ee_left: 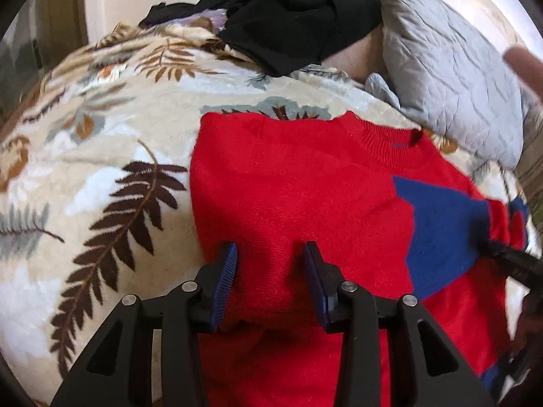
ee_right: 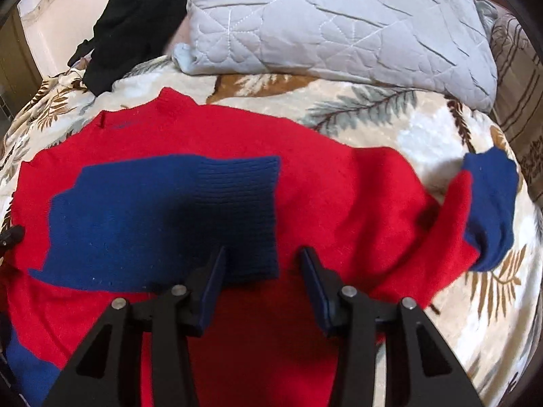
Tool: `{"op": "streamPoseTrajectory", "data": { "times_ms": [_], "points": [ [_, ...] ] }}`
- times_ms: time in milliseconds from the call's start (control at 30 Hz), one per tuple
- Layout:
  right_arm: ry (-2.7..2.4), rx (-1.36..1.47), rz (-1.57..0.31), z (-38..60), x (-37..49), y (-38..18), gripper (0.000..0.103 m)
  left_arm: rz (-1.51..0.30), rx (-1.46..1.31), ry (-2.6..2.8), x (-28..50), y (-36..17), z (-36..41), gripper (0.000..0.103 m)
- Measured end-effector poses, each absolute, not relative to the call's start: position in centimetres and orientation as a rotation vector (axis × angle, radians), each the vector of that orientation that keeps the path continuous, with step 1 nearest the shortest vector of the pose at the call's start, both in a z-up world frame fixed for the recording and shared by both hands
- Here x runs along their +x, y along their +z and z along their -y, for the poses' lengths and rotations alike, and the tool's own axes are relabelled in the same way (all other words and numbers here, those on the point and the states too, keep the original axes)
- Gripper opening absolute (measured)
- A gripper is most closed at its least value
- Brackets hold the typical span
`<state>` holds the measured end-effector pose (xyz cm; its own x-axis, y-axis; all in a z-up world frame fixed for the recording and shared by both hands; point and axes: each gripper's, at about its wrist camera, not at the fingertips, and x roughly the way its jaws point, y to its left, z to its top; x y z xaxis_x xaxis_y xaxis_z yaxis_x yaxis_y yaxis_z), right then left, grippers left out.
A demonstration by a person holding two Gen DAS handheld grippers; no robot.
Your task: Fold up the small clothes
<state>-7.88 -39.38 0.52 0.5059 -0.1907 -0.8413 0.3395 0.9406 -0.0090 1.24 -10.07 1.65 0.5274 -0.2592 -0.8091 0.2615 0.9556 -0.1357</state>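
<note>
A small red knit sweater (ee_left: 305,186) lies flat on a leaf-patterned blanket, collar away from me. One sleeve with a blue cuff (ee_right: 163,217) is folded across its chest; it also shows in the left wrist view (ee_left: 441,237). The other sleeve (ee_right: 488,203) lies out to the right, its blue cuff rumpled. My left gripper (ee_left: 271,254) is open and empty just above the sweater's left part. My right gripper (ee_right: 263,261) is open and empty over the folded cuff's lower right corner. Part of the right gripper (ee_left: 509,261) shows at the left view's right edge.
The leaf-patterned blanket (ee_left: 101,169) covers the bed. A grey quilted pillow (ee_right: 339,23) lies behind the sweater. A heap of black clothes (ee_left: 298,13) sits at the back, left of the pillow. A blurred finger (ee_left: 522,64) shows at the right edge.
</note>
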Motion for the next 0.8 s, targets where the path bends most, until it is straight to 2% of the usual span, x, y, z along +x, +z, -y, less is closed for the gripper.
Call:
{"op": "streamPoseTrajectory", "data": {
  "times_ms": [267, 433, 600, 800],
  "points": [
    [-0.314, 0.138, -0.983, 38.5, -8.6, 0.6, 0.047, -0.963, -0.018, -0.329, 0.3, 3.0, 9.9, 0.029],
    [-0.305, 0.191, -0.911, 40.0, -11.0, 3.3, 0.048, -0.941, -0.089, -0.360, -0.5, 4.3, 9.3, 0.029],
    [-0.429, 0.259, -0.821, 46.3, -14.7, 6.0, 0.059, -0.926, -0.096, -0.379, -0.9, 4.9, 9.4, 0.029],
    [-0.628, 0.405, -0.822, 55.3, -14.7, 7.4, 0.060, -0.968, -0.121, -0.386, -0.6, 3.9, 9.8, 0.029]
  ]
}}
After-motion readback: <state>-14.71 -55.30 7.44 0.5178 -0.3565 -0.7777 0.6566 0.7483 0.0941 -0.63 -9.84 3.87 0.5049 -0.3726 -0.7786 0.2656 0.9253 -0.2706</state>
